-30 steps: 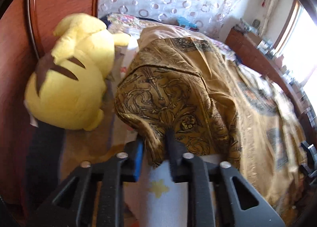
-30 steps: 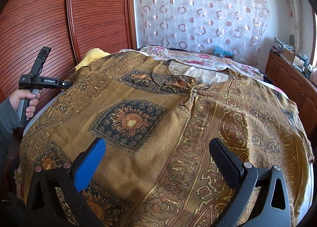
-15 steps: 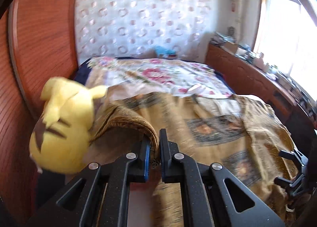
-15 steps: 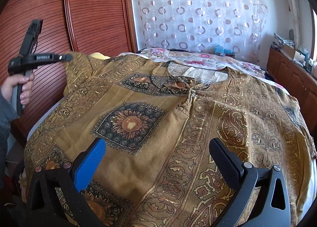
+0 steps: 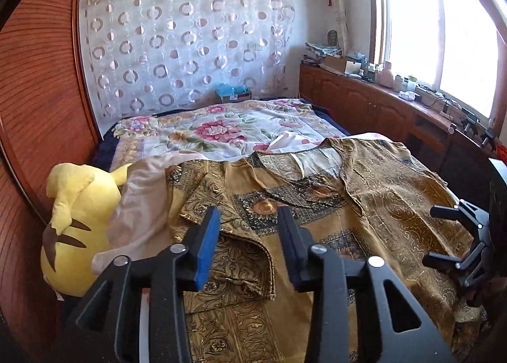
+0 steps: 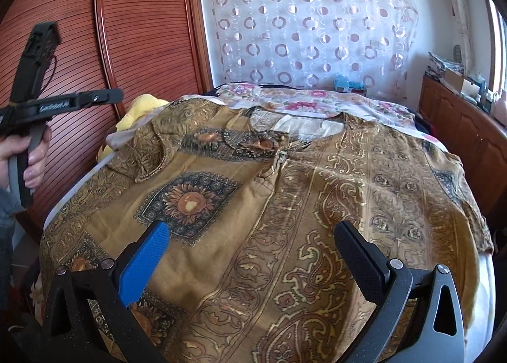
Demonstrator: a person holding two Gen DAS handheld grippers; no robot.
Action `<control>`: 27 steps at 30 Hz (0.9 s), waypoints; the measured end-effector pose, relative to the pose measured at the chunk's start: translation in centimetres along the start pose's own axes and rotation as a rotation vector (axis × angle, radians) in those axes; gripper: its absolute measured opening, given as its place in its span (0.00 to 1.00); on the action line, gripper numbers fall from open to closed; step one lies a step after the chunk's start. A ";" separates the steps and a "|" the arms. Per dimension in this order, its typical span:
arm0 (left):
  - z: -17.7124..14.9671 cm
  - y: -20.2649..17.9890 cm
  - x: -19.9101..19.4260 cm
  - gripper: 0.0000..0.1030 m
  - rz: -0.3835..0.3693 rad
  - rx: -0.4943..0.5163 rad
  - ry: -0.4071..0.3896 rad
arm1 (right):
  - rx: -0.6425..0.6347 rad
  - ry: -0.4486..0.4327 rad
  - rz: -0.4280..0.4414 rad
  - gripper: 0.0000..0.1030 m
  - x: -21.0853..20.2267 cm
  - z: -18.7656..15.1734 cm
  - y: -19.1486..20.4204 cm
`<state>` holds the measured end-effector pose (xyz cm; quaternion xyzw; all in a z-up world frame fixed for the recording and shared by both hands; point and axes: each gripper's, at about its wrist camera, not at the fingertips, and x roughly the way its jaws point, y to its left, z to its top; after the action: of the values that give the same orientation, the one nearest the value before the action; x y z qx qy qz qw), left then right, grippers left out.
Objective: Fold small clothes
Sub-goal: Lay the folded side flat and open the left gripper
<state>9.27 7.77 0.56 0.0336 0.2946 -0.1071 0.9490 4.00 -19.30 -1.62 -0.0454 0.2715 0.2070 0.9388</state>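
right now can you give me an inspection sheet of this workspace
surface: bed, floral quilt at far end
job's things: gold patterned garment spread flat, left sleeve folded inward
clutter: yellow plush toy at left edge
grippers: left gripper open, jaws have just been opening, nothing gripped; right gripper open above the hem
cables: nothing seen
surroundings: wooden wardrobe, dotted curtain, window, cluttered sideboard

A home bedroom: a bed (image 5: 221,128) under a floral quilt fills mid-frame, a yellow plush toy (image 5: 76,230) sits lower left, a ring-patterned curtain (image 5: 190,43) hangs behind, and a cluttered wooden sideboard (image 5: 364,97) runs below the sunny window (image 5: 440,33) at right.
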 end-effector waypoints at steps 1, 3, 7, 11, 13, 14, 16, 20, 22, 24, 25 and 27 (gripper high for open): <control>-0.2 0.2 -0.3 0.41 0.007 0.002 -0.002 | -0.001 -0.001 0.000 1.00 0.0 0.1 0.0; -0.4 0.3 -0.7 0.47 0.014 -0.004 -0.006 | -0.010 -0.003 0.001 1.00 0.2 0.4 0.0; -1.3 1.2 -1.4 0.74 0.031 -0.031 -0.031 | -0.033 -0.005 0.000 1.00 0.6 1.1 0.4; -2.1 2.4 -1.9 0.78 0.063 -0.063 -0.039 | -0.063 -0.013 0.007 1.00 1.0 2.3 0.8; -2.5 2.8 -2.1 0.78 0.069 -0.079 -0.044 | -0.080 -0.017 0.019 1.00 1.3 3.1 0.8; -2.6 3.1 -2.1 0.78 0.076 -0.087 -0.044 | -0.090 -0.018 0.024 1.00 1.5 3.5 0.8; -3.0 3.4 -2.2 0.79 0.095 -0.100 -0.041 | -0.112 -0.016 0.042 0.99 2.1 4.5 1.2; -4.3 3.6 -2.5 0.79 0.097 -0.129 -0.045 | -0.111 -0.010 0.129 0.98 3.2 6.6 1.8; -4.9 3.7 -2.7 0.79 0.092 -0.135 -0.041 | -0.145 -0.021 0.117 0.98 3.7 7.5 2.5; -5.3 3.6 -2.9 0.79 0.093 -0.139 -0.041 | -0.162 -0.018 0.122 0.97 4.5 8.2 2.9; -5.5 3.6 -2.9 0.79 0.095 -0.144 -0.033 | -0.168 -0.013 0.127 0.97 5.1 8.6 3.1; -5.8 3.7 -2.8 0.79 0.090 -0.158 -0.017 | -0.177 -0.001 0.135 0.97 6.2 9.4 3.6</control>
<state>4.64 12.61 -2.68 -0.0289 0.2922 -0.0410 0.9550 11.89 -11.89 3.15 -0.1095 0.2542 0.2927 0.9153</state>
